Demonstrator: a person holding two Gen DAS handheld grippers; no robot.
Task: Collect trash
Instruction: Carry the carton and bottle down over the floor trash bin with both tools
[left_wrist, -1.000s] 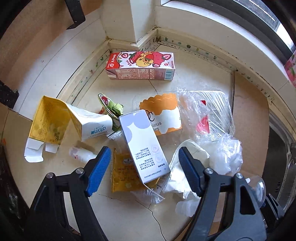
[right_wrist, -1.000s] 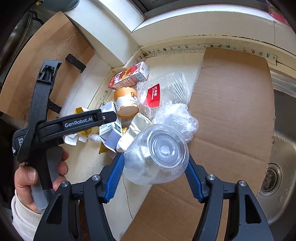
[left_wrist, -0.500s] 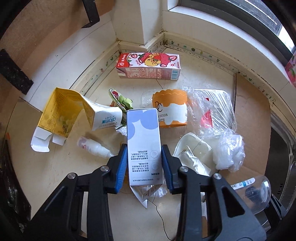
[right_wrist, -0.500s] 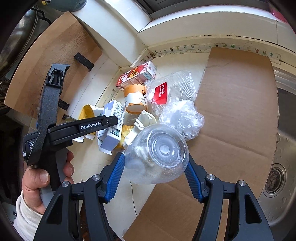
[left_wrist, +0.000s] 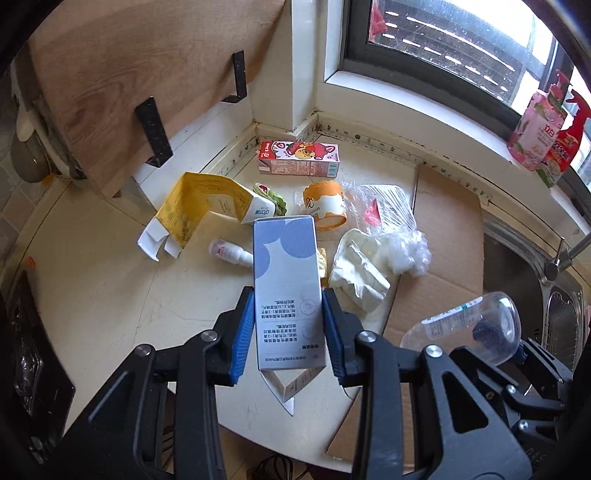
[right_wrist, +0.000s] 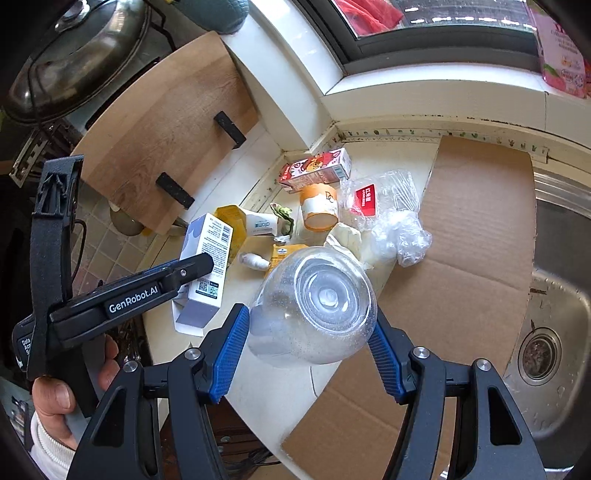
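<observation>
Kitchen counter (left_wrist: 110, 280) in corner under window, sink (right_wrist: 554, 314) at right, cardboard sheet (left_wrist: 447, 236) beside it. Left gripper (left_wrist: 288, 332) clamped on blue-white carton (left_wrist: 286, 280), lifted above counter, bottom flap hanging open. Right gripper (right_wrist: 308, 347) clenched around clear bottle (right_wrist: 314, 306), base toward camera. Trash on counter: strawberry carton (left_wrist: 299, 158) near corner, yellow box (left_wrist: 201, 210), orange cup (left_wrist: 325, 205) on side, small white bottle (left_wrist: 231, 253), plastic wrap (left_wrist: 384, 210), crumpled paper (left_wrist: 356, 269).
</observation>
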